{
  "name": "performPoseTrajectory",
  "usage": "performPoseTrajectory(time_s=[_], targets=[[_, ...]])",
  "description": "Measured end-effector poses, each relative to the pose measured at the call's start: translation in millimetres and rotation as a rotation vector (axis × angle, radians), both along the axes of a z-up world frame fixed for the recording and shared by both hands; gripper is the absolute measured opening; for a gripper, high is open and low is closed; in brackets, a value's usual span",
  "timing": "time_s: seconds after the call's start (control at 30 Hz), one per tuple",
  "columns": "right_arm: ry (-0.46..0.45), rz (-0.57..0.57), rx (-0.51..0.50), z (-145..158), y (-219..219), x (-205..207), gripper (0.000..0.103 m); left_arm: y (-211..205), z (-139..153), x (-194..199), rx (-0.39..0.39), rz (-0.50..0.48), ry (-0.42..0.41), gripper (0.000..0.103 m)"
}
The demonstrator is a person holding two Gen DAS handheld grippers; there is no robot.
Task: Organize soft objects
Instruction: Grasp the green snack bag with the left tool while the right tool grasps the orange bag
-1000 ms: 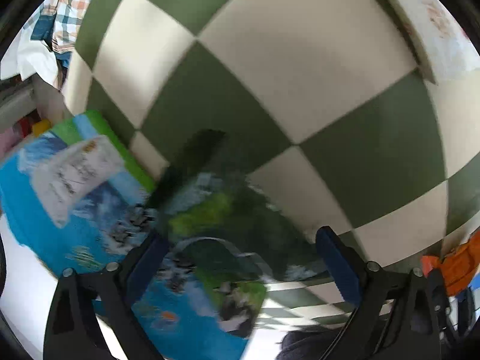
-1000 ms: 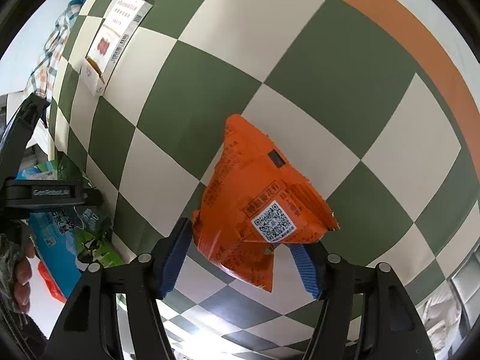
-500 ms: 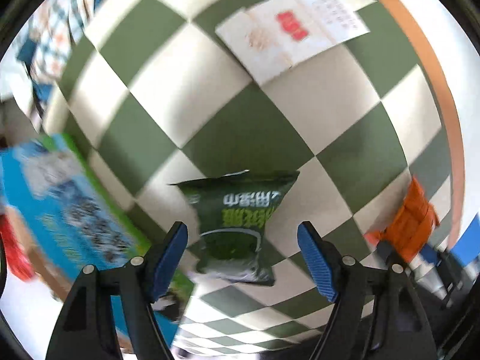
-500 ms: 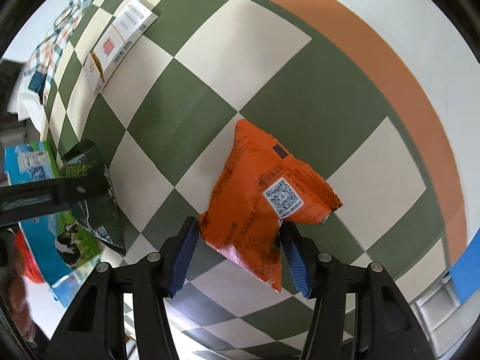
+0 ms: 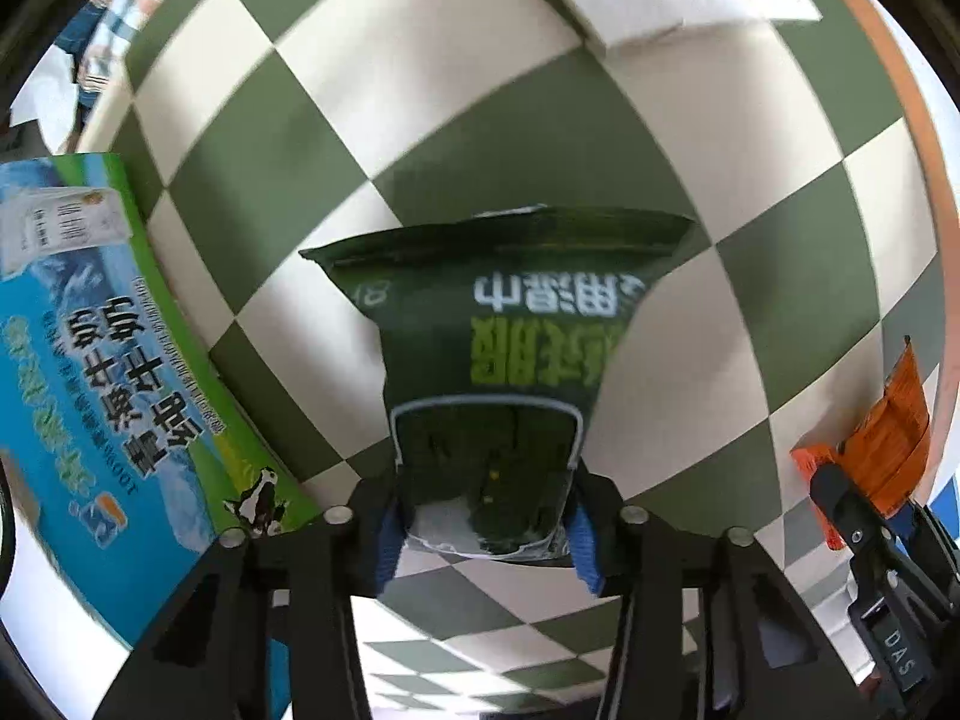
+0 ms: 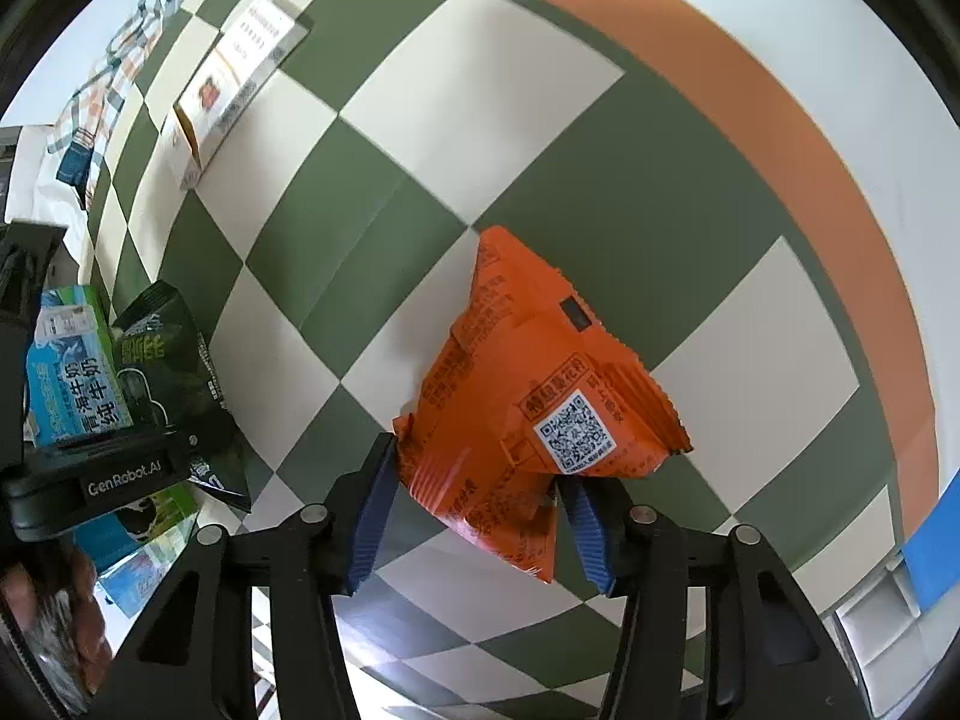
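1. Two soft packets are gripped at once, each low over the checkered worktop point(image 6: 480, 90).
2. The green packet point(image 5: 498, 360) is pinched at its lower end by the left tongs point(image 5: 486, 531), whose jaws have just been closing on it.
3. The orange packet point(image 6: 528, 408) is pinched by the right tongs point(image 6: 480, 516), jaws likewise just closing.
4. Placement is judged still to be done; the milk carton point(image 5: 90, 372) and white box point(image 6: 234, 78) lie unsorted nearby.
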State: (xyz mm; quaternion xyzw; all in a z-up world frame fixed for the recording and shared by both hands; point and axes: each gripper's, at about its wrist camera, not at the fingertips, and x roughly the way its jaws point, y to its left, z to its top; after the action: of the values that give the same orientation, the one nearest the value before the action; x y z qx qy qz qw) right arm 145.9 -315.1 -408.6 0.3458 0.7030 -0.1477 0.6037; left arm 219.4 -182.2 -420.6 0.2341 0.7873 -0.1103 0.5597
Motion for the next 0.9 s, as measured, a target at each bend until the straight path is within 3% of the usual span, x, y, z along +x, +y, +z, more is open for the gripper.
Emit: performPoseTrajectory(time_s=[0.27,0.53,0.67,0.9], targets=[[-0.043,0.064,-0.034,21,-3,-10,0.049,15,36,-42,-0.137,0.092,-0.083,0.037],[-0.153,0.231,-0.064,92,20,0,0.049,64,116,-73,-0.323,0.214,-0.196,0.037],[-0.240,0.339,-0.068,144,44,23,0.049,86,188,-21,-0.376,0.262,-0.282,0.037],[-0.386,0.553,0.017,220,159,52,0.049,171,241,12,-0.366,0.372,-0.410,0.037]])
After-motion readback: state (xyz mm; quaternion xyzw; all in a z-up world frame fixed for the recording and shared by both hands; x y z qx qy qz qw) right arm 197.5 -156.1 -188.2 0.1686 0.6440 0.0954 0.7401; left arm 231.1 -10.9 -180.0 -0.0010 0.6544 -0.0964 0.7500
